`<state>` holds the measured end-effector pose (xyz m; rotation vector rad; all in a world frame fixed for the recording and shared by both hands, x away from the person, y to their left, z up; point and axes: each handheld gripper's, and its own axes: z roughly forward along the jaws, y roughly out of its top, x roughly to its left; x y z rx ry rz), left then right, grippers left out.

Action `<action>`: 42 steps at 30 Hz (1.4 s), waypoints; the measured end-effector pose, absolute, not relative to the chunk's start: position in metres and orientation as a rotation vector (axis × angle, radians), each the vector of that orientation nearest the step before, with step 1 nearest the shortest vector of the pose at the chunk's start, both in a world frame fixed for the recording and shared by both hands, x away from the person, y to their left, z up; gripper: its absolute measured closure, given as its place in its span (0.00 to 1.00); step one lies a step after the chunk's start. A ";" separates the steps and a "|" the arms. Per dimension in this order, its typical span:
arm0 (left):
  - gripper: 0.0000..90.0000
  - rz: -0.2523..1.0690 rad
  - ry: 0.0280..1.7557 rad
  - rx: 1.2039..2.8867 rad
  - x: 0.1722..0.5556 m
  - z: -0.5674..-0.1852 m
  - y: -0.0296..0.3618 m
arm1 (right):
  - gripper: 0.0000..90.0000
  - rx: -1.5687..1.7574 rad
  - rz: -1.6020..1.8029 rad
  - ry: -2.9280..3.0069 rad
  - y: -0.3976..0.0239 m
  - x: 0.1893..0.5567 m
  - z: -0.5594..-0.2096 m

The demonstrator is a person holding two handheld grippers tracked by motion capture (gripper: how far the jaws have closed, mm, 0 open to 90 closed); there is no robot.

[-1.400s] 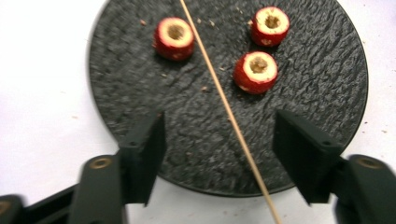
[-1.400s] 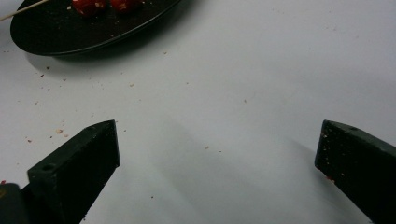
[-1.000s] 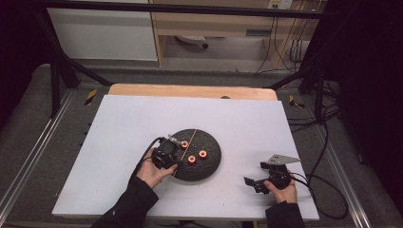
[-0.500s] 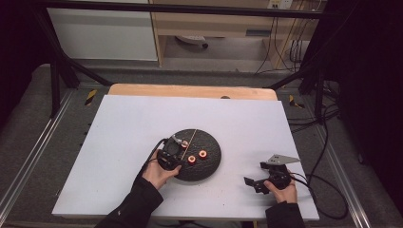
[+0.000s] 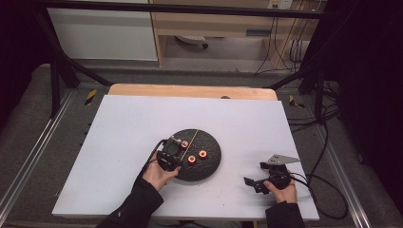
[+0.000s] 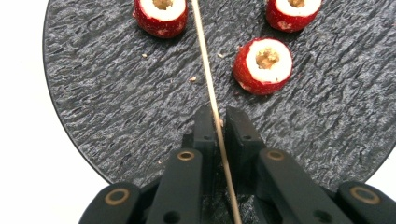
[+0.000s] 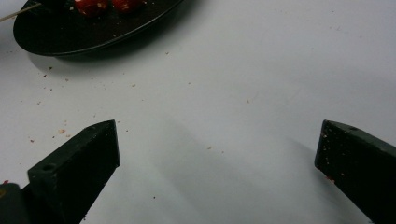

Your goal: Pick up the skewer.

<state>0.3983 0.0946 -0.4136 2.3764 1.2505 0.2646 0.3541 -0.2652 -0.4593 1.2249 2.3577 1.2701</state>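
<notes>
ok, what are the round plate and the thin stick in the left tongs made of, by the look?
Round plate: dark grey, matte, with a rippled layered surface, so probably slate or a slate-look cast; cannot tell which. Skewer: pale tan, thin, straight and dull, likely bamboo or wood. The left tongs, whose jaws have just been closing, are pinched on it.

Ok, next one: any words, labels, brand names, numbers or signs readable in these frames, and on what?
None can be read. The dark plate, the skewer, the red fruit pieces, the white table and both grippers' black jaws bear no lettering. The yellow and black striped markers on the floor are warning stripes, not text.
</notes>
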 end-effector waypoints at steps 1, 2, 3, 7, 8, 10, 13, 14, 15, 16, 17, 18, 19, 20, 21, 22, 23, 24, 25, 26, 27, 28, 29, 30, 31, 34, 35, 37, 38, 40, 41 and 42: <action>0.93 0.268 1.252 2.375 0.398 -0.414 0.094 | 0.01 1.225 1.270 2.358 -0.265 0.354 -0.459; 0.94 0.268 1.252 2.375 0.398 -0.414 0.094 | 0.01 1.225 1.270 2.358 -0.265 0.354 -0.459; 0.94 0.273 1.257 2.373 0.398 -0.414 0.093 | 0.01 1.225 1.269 2.359 -0.265 0.354 -0.459; 0.97 0.286 1.270 2.355 0.397 -0.415 0.093 | 0.01 1.227 1.269 2.359 -0.265 0.354 -0.459; 0.97 0.287 1.274 2.350 0.396 -0.415 0.094 | 0.01 1.225 1.269 2.359 -0.265 0.354 -0.459; 0.98 0.285 1.276 2.345 0.396 -0.415 0.095 | 0.01 1.225 1.271 2.358 -0.265 0.354 -0.459; 0.98 0.292 1.273 2.322 0.396 -0.414 0.098 | 0.01 1.224 1.271 2.358 -0.265 0.354 -0.459; 0.98 0.298 1.271 2.313 0.395 -0.413 0.099 | 0.01 1.227 1.270 2.358 -0.265 0.354 -0.459; 0.98 0.302 1.268 2.303 0.395 -0.412 0.101 | 0.01 1.224 1.271 2.358 -0.265 0.354 -0.459; 0.98 0.305 1.264 2.296 0.394 -0.411 0.102 | 0.01 1.224 1.270 2.359 -0.265 0.354 -0.459; 0.98 0.310 1.256 2.289 0.393 -0.410 0.104 | 0.01 1.222 1.270 2.358 -0.265 0.354 -0.459; 0.98 0.318 1.248 2.279 0.392 -0.409 0.106 | 0.01 1.219 1.270 2.359 -0.266 0.354 -0.459; 0.98 0.324 1.243 2.272 0.391 -0.407 0.108 | 0.01 1.221 1.270 2.358 -0.266 0.354 -0.459; 0.98 0.327 1.233 2.266 0.390 -0.406 0.111 | 0.01 1.223 1.271 2.358 -0.266 0.354 -0.459; 0.98 0.329 1.226 2.256 0.389 -0.405 0.114 | 0.01 1.223 1.271 2.358 -0.266 0.354 -0.459; 0.98 0.333 1.214 2.249 0.388 -0.404 0.117 | 0.01 1.219 1.271 2.356 -0.266 0.354 -0.459; 0.98 0.336 1.201 2.241 0.387 -0.403 0.120 | 0.01 1.219 1.271 2.356 -0.266 0.354 -0.459; 0.98 0.335 1.193 2.235 0.387 -0.402 0.123 | 0.01 1.223 1.270 2.358 -0.265 0.354 -0.459; 0.98 0.338 1.183 2.225 0.385 -0.402 0.125 | 0.01 1.223 1.271 2.358 -0.265 0.354 -0.459; 0.98 0.341 1.168 2.219 0.385 -0.401 0.129 | 0.01 1.220 1.271 2.358 -0.265 0.354 -0.459; 0.98 0.336 1.155 2.212 0.384 -0.401 0.132 | 0.01 1.220 1.273 2.356 -0.265 0.354 -0.459; 0.98 0.325 1.149 2.204 0.382 -0.401 0.135 | 0.01 1.220 1.273 2.356 -0.265 0.354 -0.459; 0.98 0.321 1.133 2.194 0.381 -0.401 0.138 | 0.01 1.225 1.274 2.356 -0.265 0.354 -0.459; 0.98 0.316 1.119 2.192 0.380 -0.400 0.142 | 0.01 1.231 1.276 2.357 -0.265 0.353 -0.458; 0.98 0.316 1.101 2.188 0.378 -0.401 0.145 | 0.01 1.231 1.276 2.357 -0.265 0.353 -0.458; 0.98 0.318 1.058 2.174 0.373 -0.401 0.153 | 0.01 1.226 1.272 2.358 -0.265 0.354 -0.459; 0.98 0.318 1.039 2.172 0.372 -0.401 0.155 | 0.01 1.227 1.272 2.358 -0.265 0.354 -0.459; 0.98 0.320 1.018 2.166 0.369 -0.402 0.160 | 0.01 1.228 1.273 2.358 -0.265 0.354 -0.459; 0.98 0.320 1.004 2.165 0.367 -0.403 0.163 | 0.01 1.231 1.276 2.359 -0.265 0.353 -0.458; 0.98 0.320 0.983 2.161 0.364 -0.403 0.168 | 0.01 1.229 1.277 2.359 -0.265 0.354 -0.458; 0.98 0.319 0.971 2.154 0.363 -0.404 0.171 | 0.01 1.235 1.280 2.358 -0.264 0.354 -0.458; 0.98 0.325 0.964 2.149 0.362 -0.404 0.173 | 0.01 1.235 1.280 2.358 -0.264 0.354 -0.458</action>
